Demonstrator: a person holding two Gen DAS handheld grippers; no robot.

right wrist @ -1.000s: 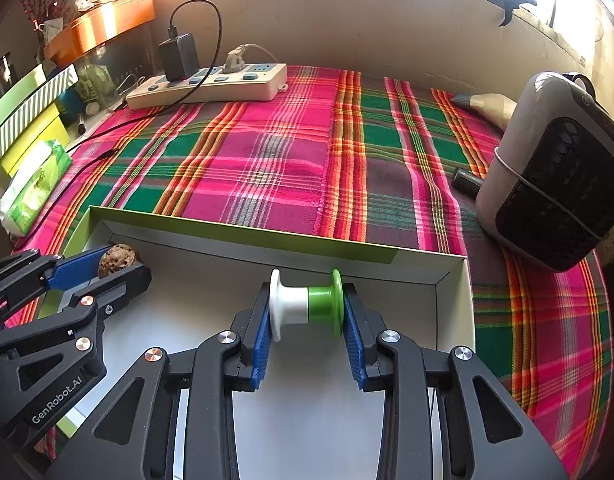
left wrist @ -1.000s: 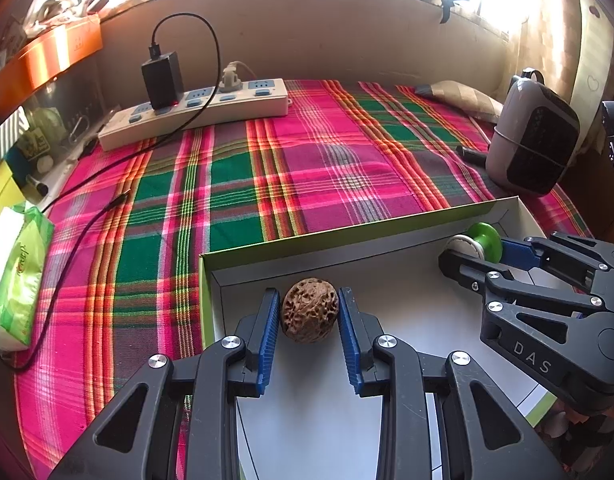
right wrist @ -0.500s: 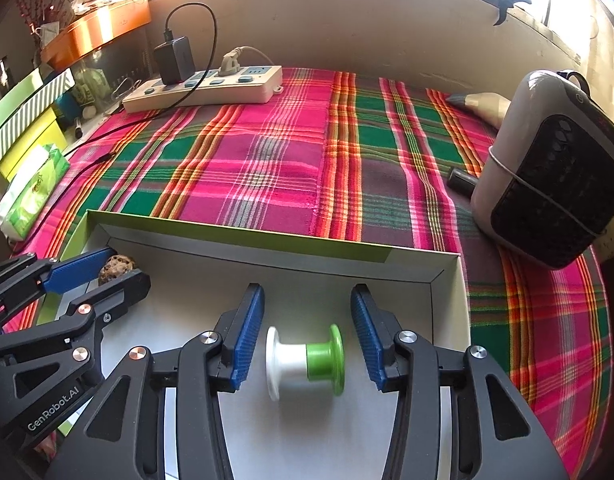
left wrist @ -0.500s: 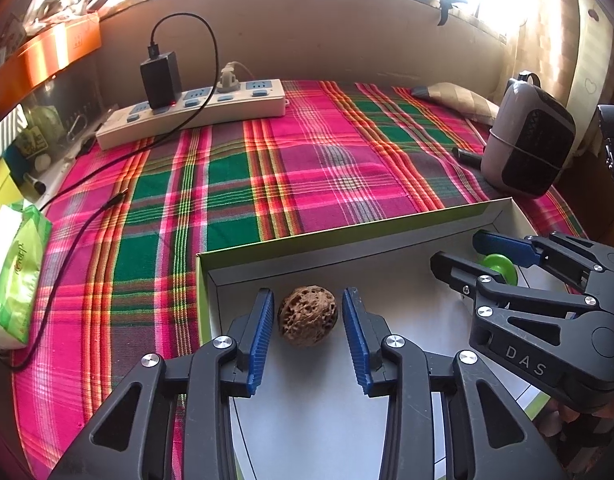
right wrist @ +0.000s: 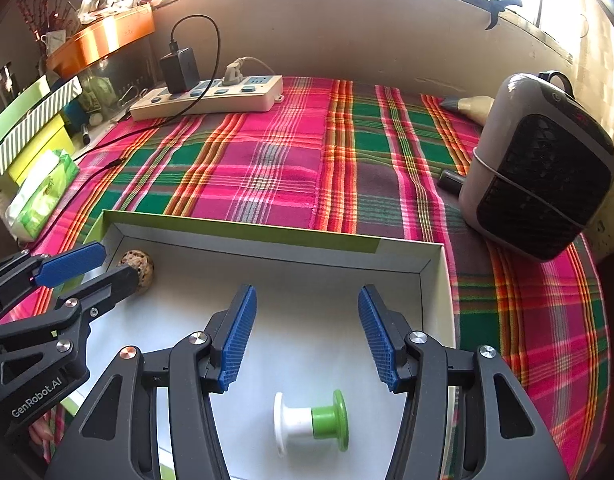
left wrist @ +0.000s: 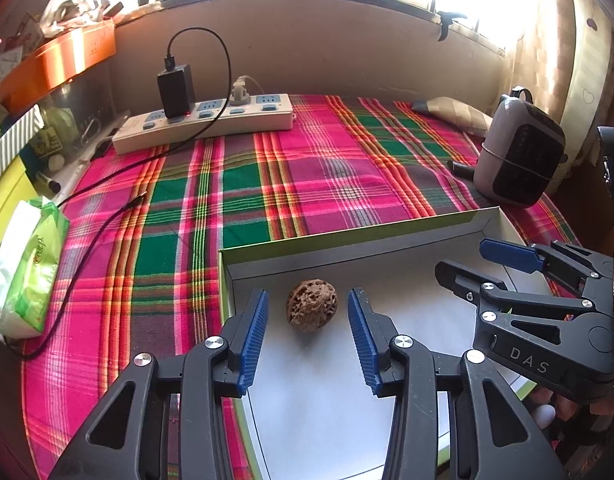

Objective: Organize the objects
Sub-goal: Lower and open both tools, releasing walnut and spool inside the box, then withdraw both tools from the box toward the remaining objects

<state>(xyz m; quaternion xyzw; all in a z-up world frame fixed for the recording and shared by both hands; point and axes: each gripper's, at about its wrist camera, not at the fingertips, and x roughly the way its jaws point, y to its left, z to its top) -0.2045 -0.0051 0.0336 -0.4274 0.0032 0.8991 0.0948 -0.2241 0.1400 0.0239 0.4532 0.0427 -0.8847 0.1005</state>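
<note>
A pink, green and orange plaid cloth (left wrist: 307, 168) covers the table. Along its far edge lies a white power strip (left wrist: 205, 122) with a black charger (left wrist: 175, 90) plugged in. A grey rounded heater (right wrist: 539, 168) stands at the right edge, a green tissue pack (left wrist: 25, 264) at the left.

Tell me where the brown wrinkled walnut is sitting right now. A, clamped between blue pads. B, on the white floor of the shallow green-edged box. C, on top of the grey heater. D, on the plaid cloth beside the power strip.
B: the brown wrinkled walnut lies on the white floor of the shallow green-edged box, clear of both blue pads of the left tool, whose jaws are opening.
</note>
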